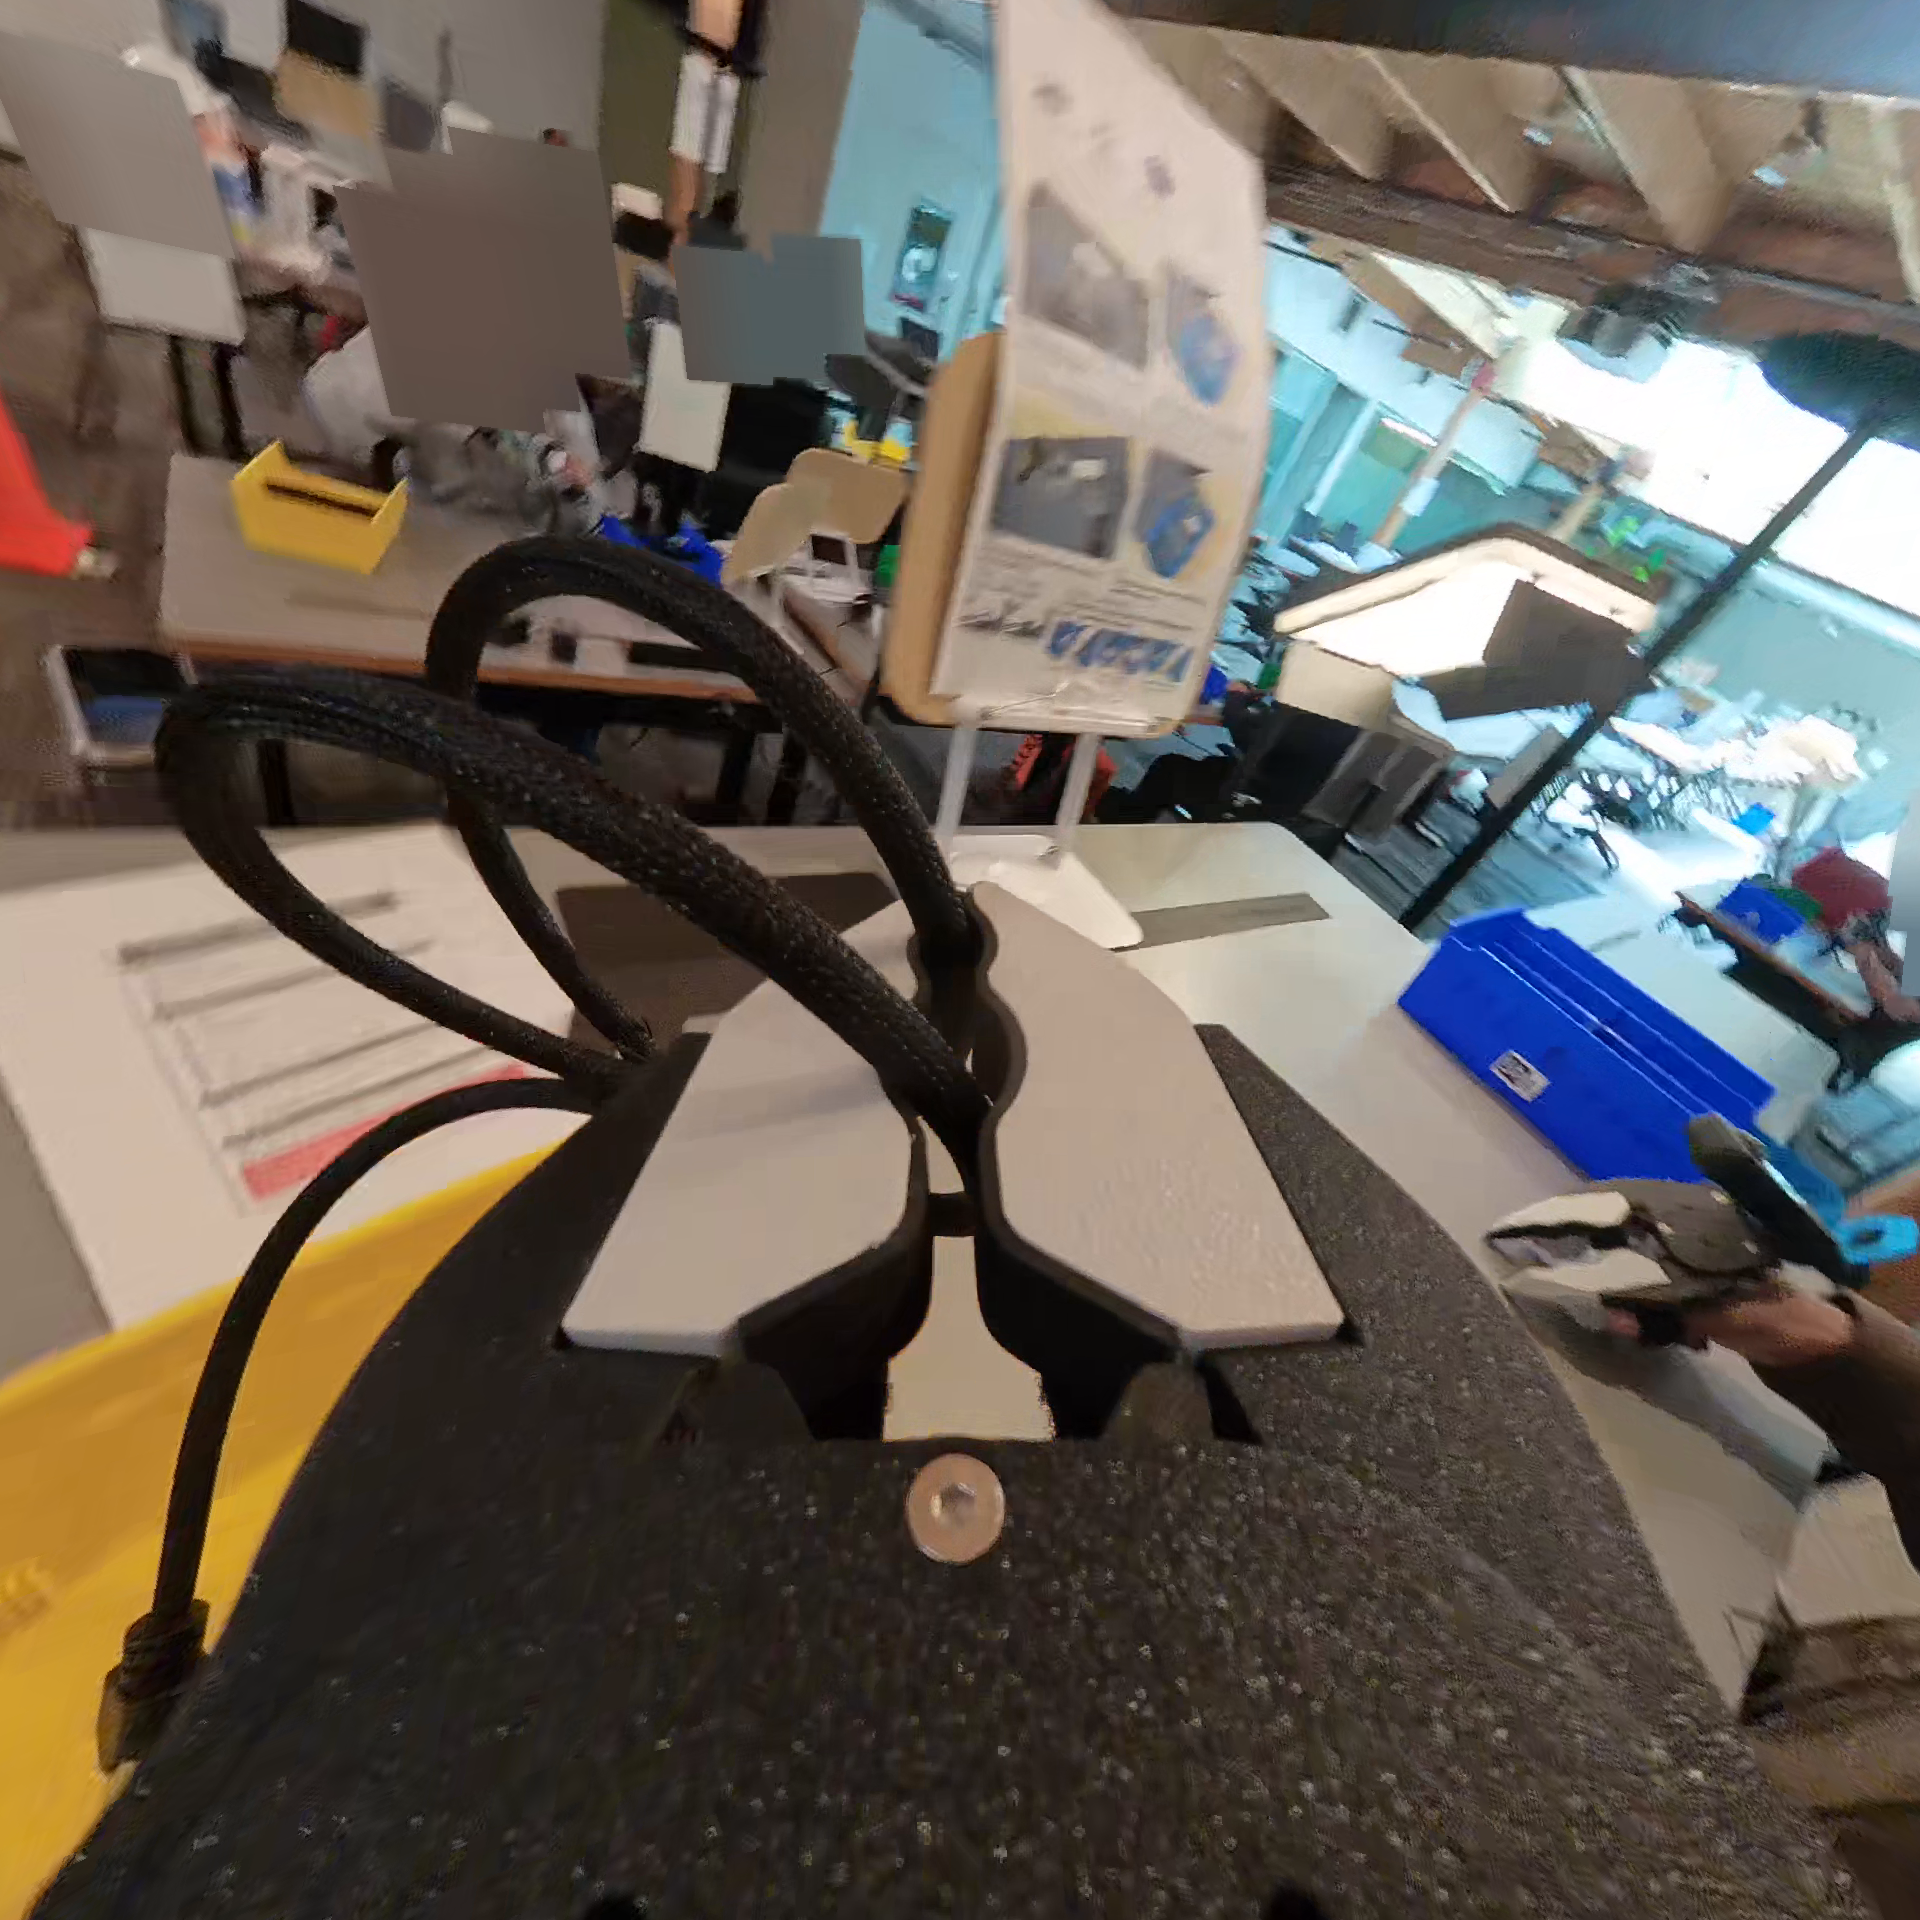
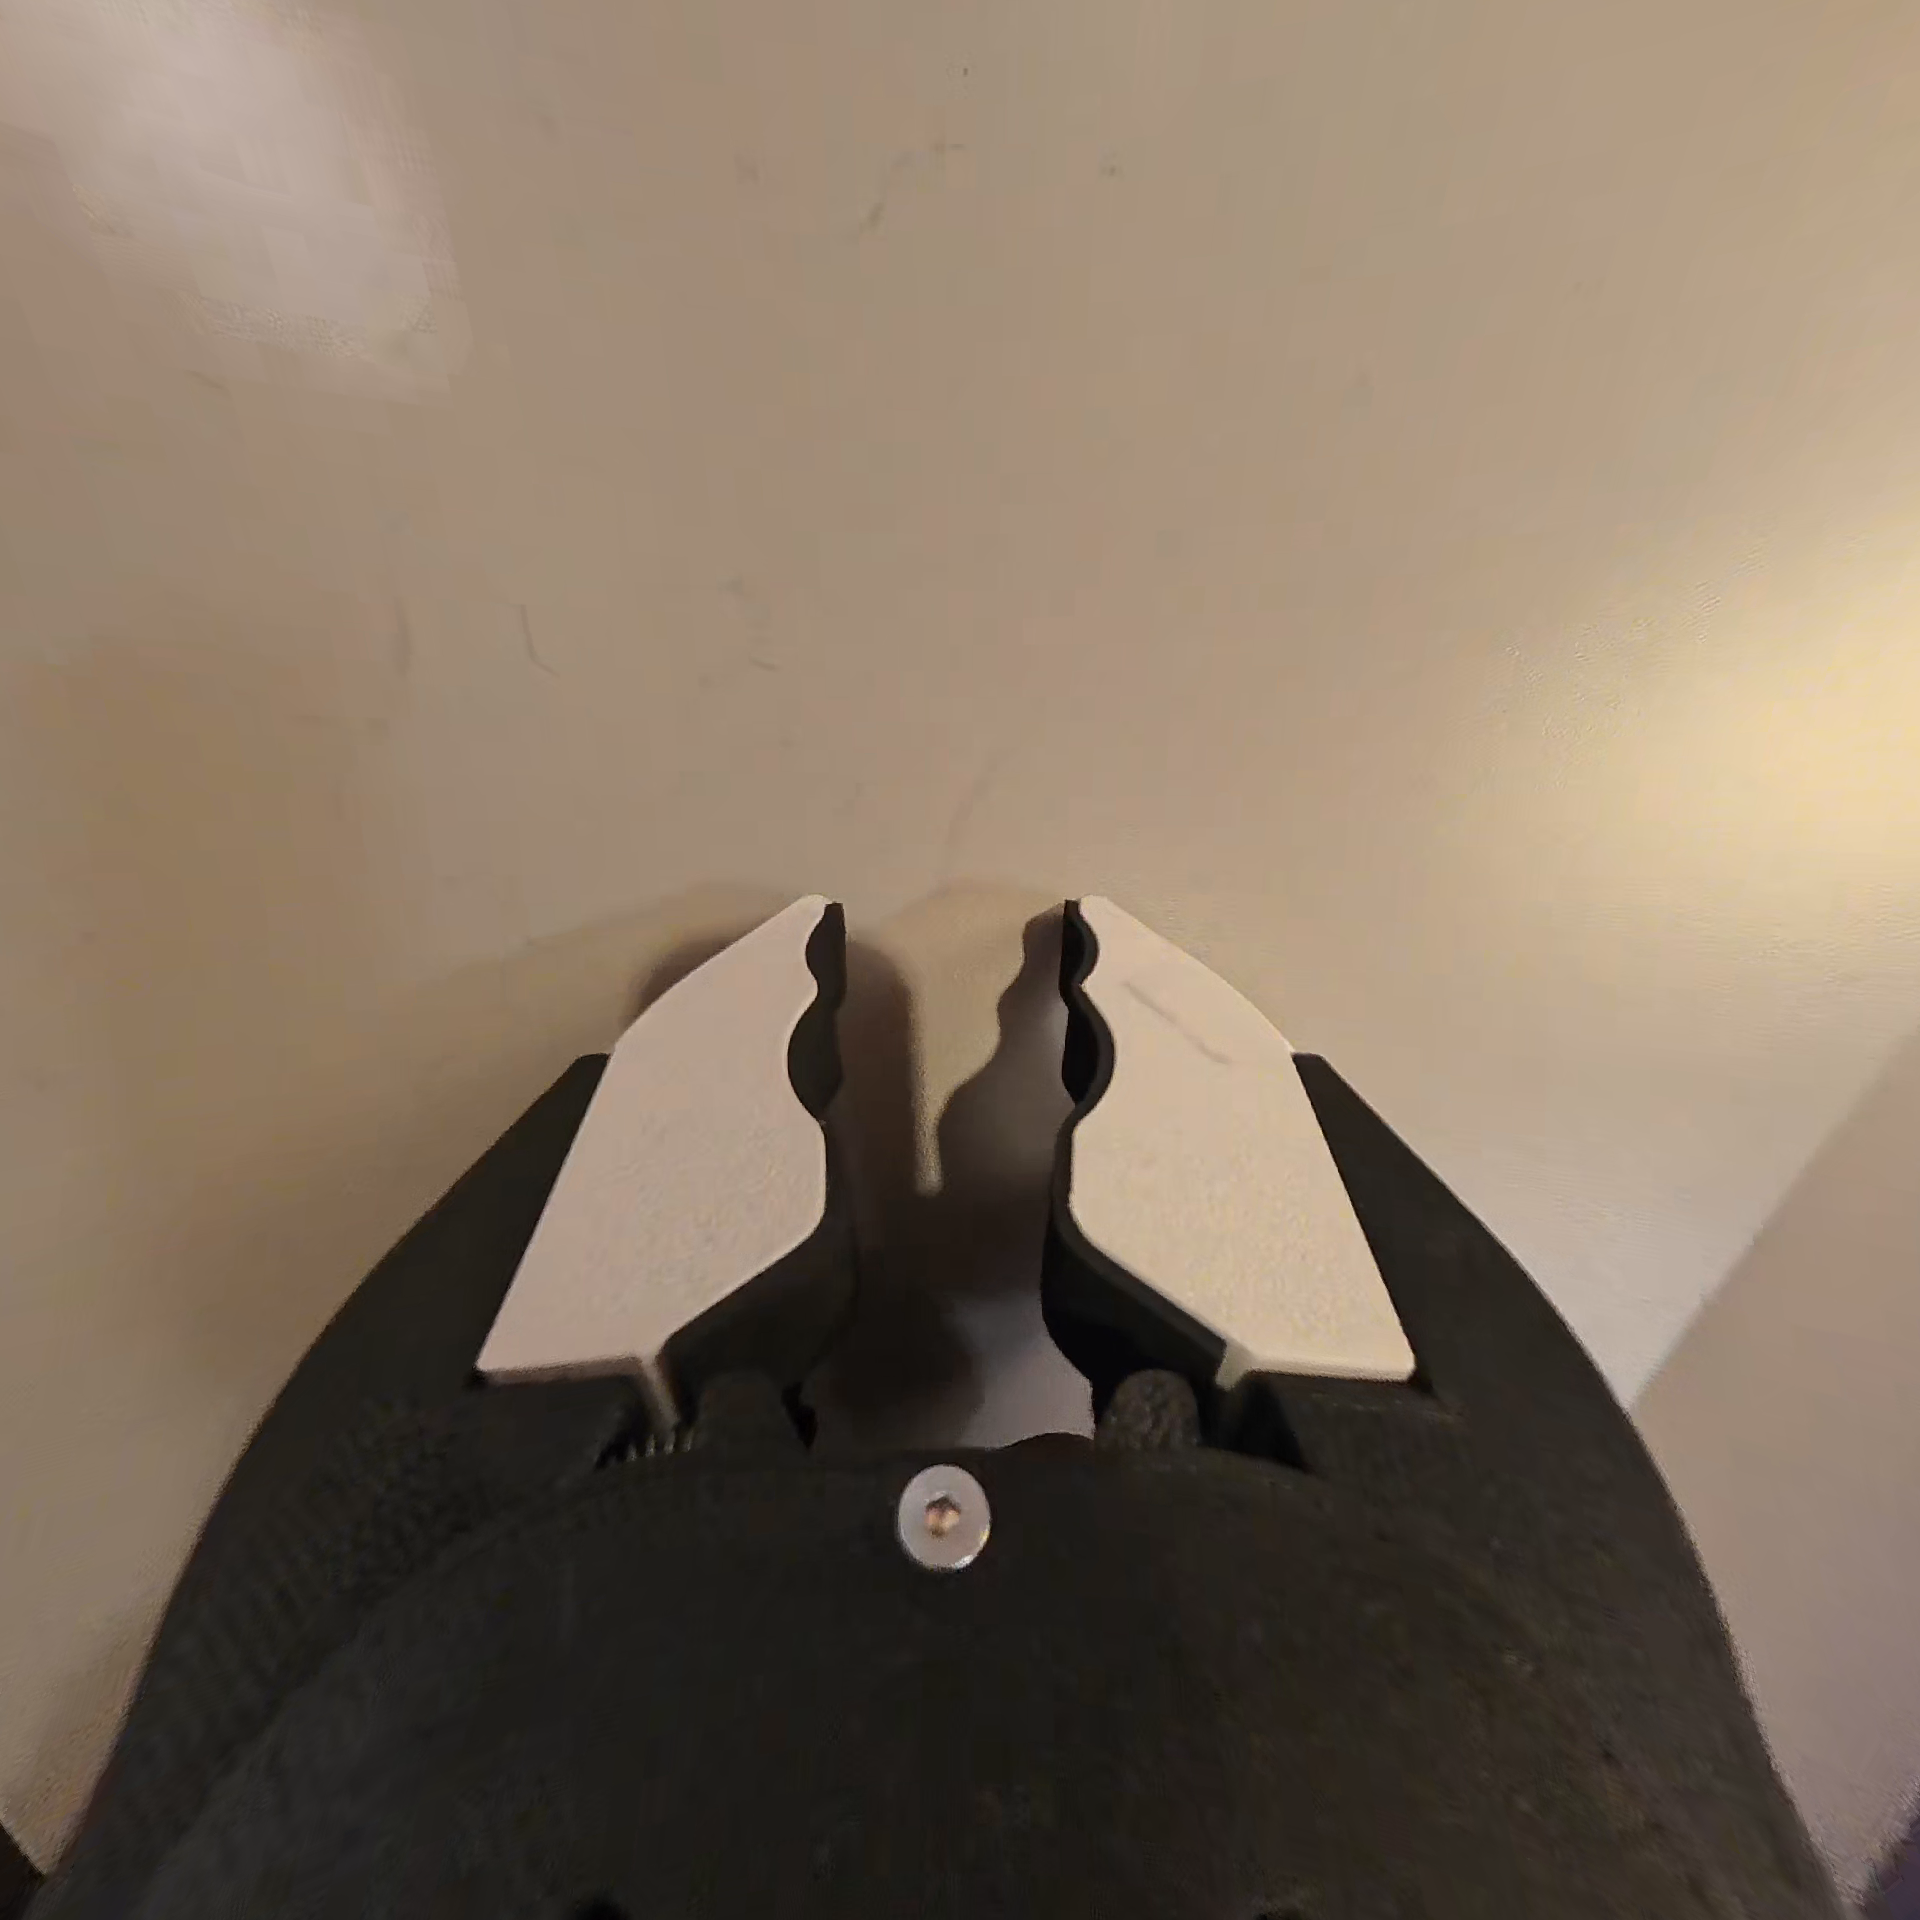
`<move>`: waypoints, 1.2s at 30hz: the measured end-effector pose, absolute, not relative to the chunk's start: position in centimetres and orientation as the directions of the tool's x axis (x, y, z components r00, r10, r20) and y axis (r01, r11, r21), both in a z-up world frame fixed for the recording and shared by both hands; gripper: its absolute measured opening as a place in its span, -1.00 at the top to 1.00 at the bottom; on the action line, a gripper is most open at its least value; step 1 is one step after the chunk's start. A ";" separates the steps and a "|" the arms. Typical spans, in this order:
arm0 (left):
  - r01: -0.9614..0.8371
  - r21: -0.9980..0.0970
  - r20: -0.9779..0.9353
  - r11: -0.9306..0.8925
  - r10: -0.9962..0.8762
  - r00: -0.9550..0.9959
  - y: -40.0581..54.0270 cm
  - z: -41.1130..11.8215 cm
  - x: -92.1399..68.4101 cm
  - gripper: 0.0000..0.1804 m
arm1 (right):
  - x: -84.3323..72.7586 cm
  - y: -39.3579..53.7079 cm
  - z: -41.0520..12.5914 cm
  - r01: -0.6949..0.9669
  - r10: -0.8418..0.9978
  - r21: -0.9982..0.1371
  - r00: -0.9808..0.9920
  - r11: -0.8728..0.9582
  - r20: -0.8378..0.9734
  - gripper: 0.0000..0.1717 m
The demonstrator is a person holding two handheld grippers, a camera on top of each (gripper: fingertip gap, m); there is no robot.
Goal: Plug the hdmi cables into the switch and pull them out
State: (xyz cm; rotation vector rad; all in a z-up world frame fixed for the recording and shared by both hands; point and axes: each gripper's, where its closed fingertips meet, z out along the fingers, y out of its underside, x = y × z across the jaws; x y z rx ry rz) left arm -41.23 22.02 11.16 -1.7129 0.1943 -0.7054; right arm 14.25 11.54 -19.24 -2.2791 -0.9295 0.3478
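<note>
Here, left gripper (image 1: 961, 940) pinching black braided cable (image 1: 644, 800), loops flopping left: light, limp, best held mid-run. Right gripper (image 2: 954, 914) hovering open, empty, over beige tabletop (image 2: 1039, 468).

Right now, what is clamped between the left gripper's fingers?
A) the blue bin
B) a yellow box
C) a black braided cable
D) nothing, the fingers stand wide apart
C: in the left wrist view the left gripper has its fingers closed on a black braided cable, which loops up and out to the left, while the blue bin sits apart on the table.
</note>
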 end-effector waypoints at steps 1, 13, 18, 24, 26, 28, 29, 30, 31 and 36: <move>0.193 -0.946 0.307 -0.261 -0.526 0.793 21.3 13.3 -39.8 0.99 | 14.2 11.5 -19.2 0.523 0.698 -0.657 0.716 -0.543 -0.007 0.55; -0.060 -0.824 0.411 -0.563 -0.669 0.619 18.8 6.6 -22.3 0.98 | 13.5 12.0 -19.1 0.521 0.679 -0.663 0.734 -0.537 0.027 0.56; -0.032 -0.733 0.542 -0.679 -0.613 0.575 20.0 -2.3 -18.1 0.99 | 13.3 12.9 -18.9 0.550 0.647 -0.638 0.755 -0.539 0.103 0.58; -0.043 -0.677 0.637 -0.735 -0.614 0.467 20.2 -8.1 -12.6 0.96 | 12.6 14.0 -18.9 0.536 0.604 -0.635 0.786 -0.556 0.134 0.62; -0.053 -0.665 0.647 -0.745 -0.609 0.459 20.2 -9.1 -11.4 0.77 | 12.3 14.3 -18.9 0.520 0.590 -0.638 0.798 -0.568 0.126 0.61; -0.027 -0.712 0.594 -0.702 -0.622 0.510 20.8 -9.1 -11.3 0.43 | 12.0 14.6 -18.9 0.505 0.576 -0.639 0.809 -0.580 0.116 0.61; -0.012 -0.744 0.554 -0.668 -0.627 0.548 21.1 -8.8 -11.7 0.25 | 11.9 14.7 -18.9 0.497 0.571 -0.641 0.814 -0.585 0.109 0.60; 0.001 -0.780 0.511 -0.626 -0.635 0.579 21.4 -8.2 -12.1 0.15 | 11.7 14.7 -19.0 0.488 0.567 -0.642 0.818 -0.592 0.099 0.59; 0.013 -0.814 0.470 -0.580 -0.646 0.602 21.4 -7.3 -12.5 0.09 | 11.6 14.7 -19.0 0.477 0.562 -0.644 0.823 -0.599 0.086 0.58; 0.038 -0.907 0.359 -0.418 -0.725 0.588 18.1 -3.1 -12.1 0.21 | 10.0 14.8 -18.8 0.380 0.545 -0.666 0.837 -0.642 -0.047 0.56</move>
